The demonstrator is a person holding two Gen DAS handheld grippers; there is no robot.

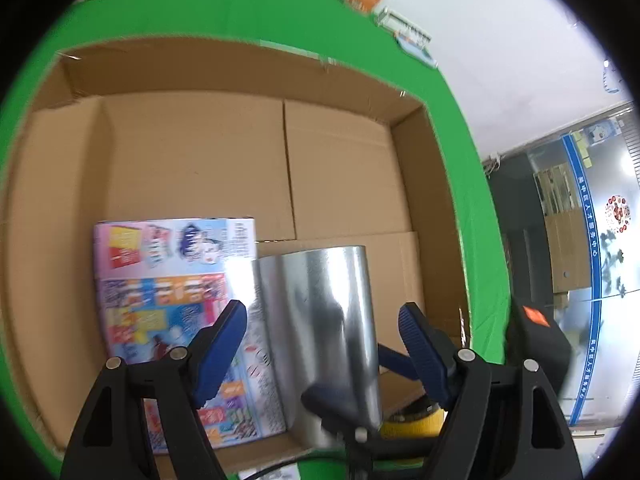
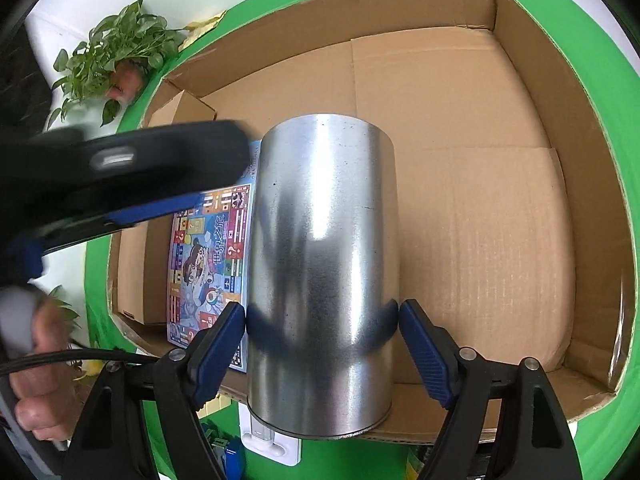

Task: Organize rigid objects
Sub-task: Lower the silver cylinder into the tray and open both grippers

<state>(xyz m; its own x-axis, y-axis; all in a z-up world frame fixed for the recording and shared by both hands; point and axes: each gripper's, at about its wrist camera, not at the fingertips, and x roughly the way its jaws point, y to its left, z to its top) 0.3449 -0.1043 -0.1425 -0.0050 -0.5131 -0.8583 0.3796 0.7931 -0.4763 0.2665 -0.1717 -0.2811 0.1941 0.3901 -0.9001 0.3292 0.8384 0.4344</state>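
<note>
You have the box [image 2: 500, 240] open under both sets of fingers, and the step in hand looks like setting the can [image 2: 324, 264] down inside it: the can stands between the pads of your right gripper [image 2: 322, 344], which press its two sides, just right of the game [image 2: 212, 264] lying flat on the floor. Your left gripper [image 1: 322, 344] hangs wide open and empty, the can beyond its fingertips. Next, probably lower until the base seats, then part the right pads.
</note>
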